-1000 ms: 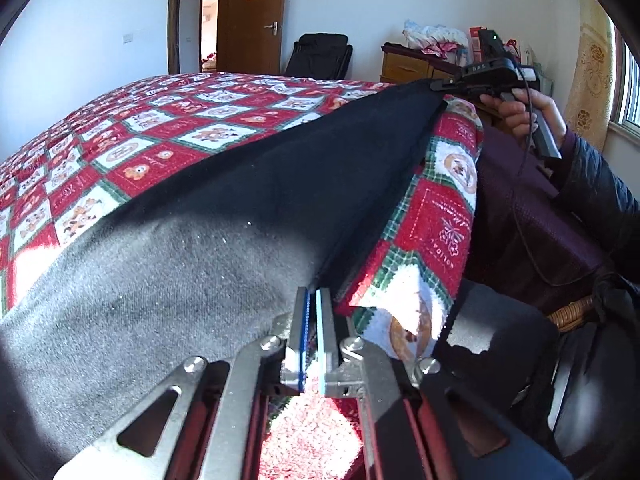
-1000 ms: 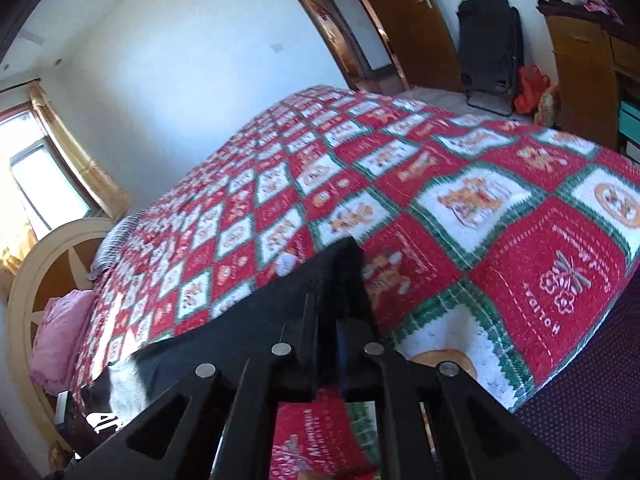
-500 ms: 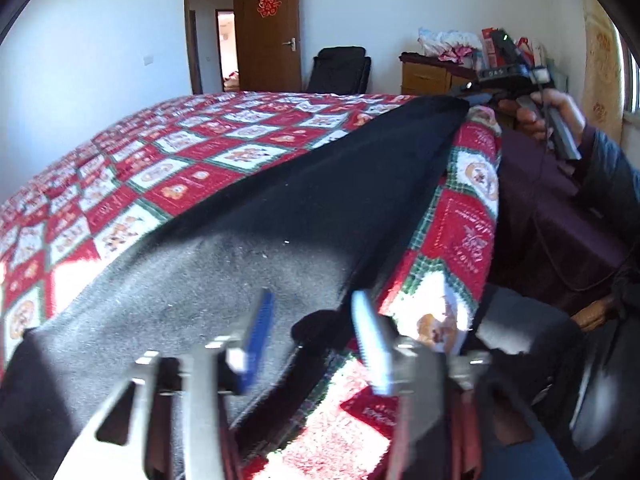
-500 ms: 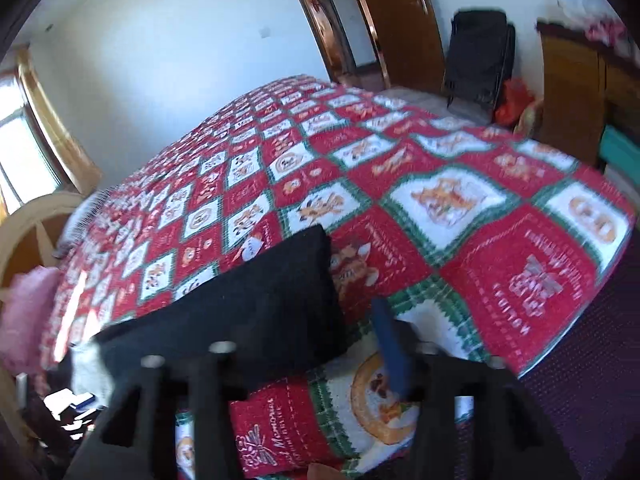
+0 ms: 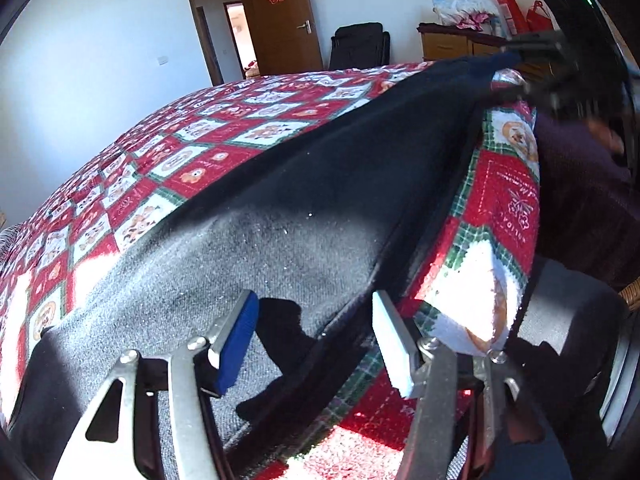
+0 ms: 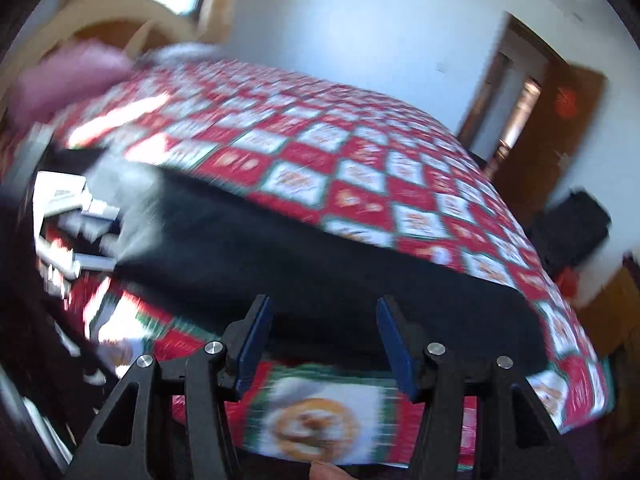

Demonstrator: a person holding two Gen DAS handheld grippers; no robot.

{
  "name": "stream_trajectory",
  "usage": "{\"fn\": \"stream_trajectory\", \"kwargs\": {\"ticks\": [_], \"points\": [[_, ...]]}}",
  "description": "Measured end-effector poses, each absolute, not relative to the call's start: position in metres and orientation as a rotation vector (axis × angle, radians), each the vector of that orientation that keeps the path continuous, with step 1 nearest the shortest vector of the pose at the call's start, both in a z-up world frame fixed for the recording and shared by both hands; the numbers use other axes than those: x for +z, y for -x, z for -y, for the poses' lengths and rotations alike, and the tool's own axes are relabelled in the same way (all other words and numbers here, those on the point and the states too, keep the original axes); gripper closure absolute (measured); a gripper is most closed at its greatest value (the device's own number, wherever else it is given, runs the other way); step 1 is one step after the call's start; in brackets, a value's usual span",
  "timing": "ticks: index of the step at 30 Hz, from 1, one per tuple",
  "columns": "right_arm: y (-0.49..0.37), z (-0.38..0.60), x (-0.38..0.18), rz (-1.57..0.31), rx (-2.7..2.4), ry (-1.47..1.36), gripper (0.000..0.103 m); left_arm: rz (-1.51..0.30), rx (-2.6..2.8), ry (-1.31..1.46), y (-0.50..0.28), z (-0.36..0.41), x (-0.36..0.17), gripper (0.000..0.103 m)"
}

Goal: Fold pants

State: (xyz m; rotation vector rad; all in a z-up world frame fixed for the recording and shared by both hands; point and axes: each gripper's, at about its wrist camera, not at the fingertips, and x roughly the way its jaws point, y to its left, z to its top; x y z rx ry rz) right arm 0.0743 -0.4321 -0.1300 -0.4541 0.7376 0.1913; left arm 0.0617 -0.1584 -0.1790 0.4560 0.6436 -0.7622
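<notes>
- Jaws of our silver metal left gripper (image 5: 314,344) stand wide apart at the bottom of the left wrist frame, holding nothing, with its blue-padded finger (image 5: 235,346) over the cloth.
- Beneath them we see the long black fabric pants (image 5: 320,200) lying flat, running from lower left to upper right along the near edge of the red, white and green patchwork quilt (image 5: 192,160) on the bed.
- Our black right gripper (image 6: 324,340) is also spread wide and empty at the bottom of its blurred frame, just in front of the pants' (image 6: 320,272) edge.
- Farther off, at upper centre of the left wrist frame, we see a brown wooden door (image 5: 280,20) standing open.
</notes>
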Motion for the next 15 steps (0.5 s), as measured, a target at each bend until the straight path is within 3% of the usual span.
{"fn": "stream_trajectory", "kwargs": {"ticks": [9, 12, 14, 15], "points": [[-0.084, 0.389, -0.168, -0.770, 0.268, 0.588, 0.047, -0.658, -0.763, -0.417, -0.064, 0.157, -0.179, 0.042], [-0.088, 0.379, -0.177, -0.768, 0.271, 0.622, 0.063, -0.667, -0.772, -0.396, -0.066, 0.156, -0.178, 0.044], [-0.090, 0.376, -0.180, -0.757, 0.270, 0.618, 0.082, -0.672, -0.778, -0.382, -0.068, 0.155, -0.178, 0.044], [-0.091, 0.376, -0.179, -0.756, 0.270, 0.603, 0.087, -0.672, -0.780, -0.378, -0.068, 0.154, -0.177, 0.045]]}}
